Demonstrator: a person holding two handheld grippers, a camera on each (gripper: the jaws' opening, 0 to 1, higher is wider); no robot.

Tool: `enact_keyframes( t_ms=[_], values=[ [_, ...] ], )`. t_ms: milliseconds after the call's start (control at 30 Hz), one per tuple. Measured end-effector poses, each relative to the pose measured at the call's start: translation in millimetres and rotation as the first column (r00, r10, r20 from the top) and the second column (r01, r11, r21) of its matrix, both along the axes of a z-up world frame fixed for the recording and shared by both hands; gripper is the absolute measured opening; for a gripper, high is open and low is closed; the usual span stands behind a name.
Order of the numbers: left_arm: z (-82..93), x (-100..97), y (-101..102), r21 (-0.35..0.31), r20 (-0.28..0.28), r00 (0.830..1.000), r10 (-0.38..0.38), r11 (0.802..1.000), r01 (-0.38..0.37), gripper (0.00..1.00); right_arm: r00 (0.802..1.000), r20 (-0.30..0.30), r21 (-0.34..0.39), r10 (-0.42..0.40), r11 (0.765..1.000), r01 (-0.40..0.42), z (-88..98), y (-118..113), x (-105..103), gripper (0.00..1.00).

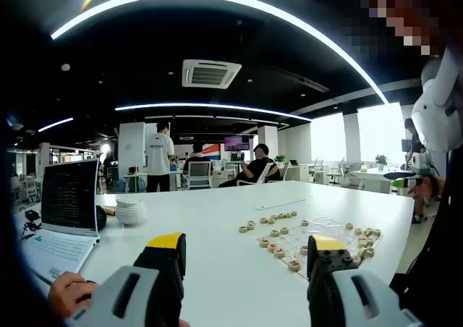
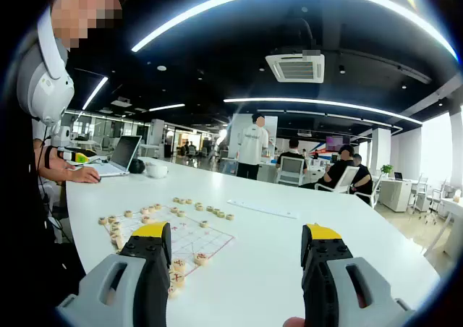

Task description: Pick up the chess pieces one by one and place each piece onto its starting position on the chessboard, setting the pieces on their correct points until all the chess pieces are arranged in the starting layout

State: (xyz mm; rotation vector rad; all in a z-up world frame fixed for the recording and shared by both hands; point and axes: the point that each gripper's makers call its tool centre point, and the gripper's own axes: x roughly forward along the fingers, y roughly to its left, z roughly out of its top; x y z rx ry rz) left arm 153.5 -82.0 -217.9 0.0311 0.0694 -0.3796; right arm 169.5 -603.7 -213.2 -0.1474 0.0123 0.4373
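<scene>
In the left gripper view, the left gripper (image 1: 247, 255), grey-bodied with black jaws tipped in yellow, hovered above the large white table (image 1: 210, 233) with its jaws spread wide and nothing between them; the thin, transparent chessboard sheet with red lines (image 1: 329, 234) lay flat on the table beyond the right jaw, near the table's right edge; the small round wooden chess pieces (image 1: 278, 230) sat scattered on and around it, a loose row along its far side and several more at its near and right edges; none was touching the jaws. An open silver laptop (image 1: 67, 211) stood at the left of the table with a person's hand (image 1: 69, 294) resting near its keyboard; a stack of white bowls (image 1: 130, 211) sat just beside the laptop.

In the right gripper view, the right gripper (image 2: 235, 251), of the same grey, black and yellow build, likewise held its jaws wide apart and empty above the table (image 2: 289, 247); the chessboard sheet (image 2: 181, 236) lay toward the left jaw, the wooden pieces (image 2: 177, 205) ringed around its edges; a long clear ruler (image 2: 262, 209) lay on the table beyond the board.
</scene>
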Motion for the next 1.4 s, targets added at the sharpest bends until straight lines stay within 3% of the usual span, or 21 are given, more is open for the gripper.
enact_keyframes(
  t_ms=[1033, 1400],
  values=[
    [-0.4, -1.1, -0.1, -0.001, -0.003, 1.0, -0.006, 1.0, 0.006, 0.69, 1.0, -0.007, -0.008, 0.023, 1.0, -0.023, -1.9, 4.8, 0.6, 0.73],
    [-1.8, 3.8, -13.0, 0.014, -0.072, 0.994, -0.085, 0.996, 0.087, 0.69, 0.996, -0.027, -0.049, 0.082, 0.995, -0.083, 0.0, 15.7, 5.1, 0.73]
  ],
)
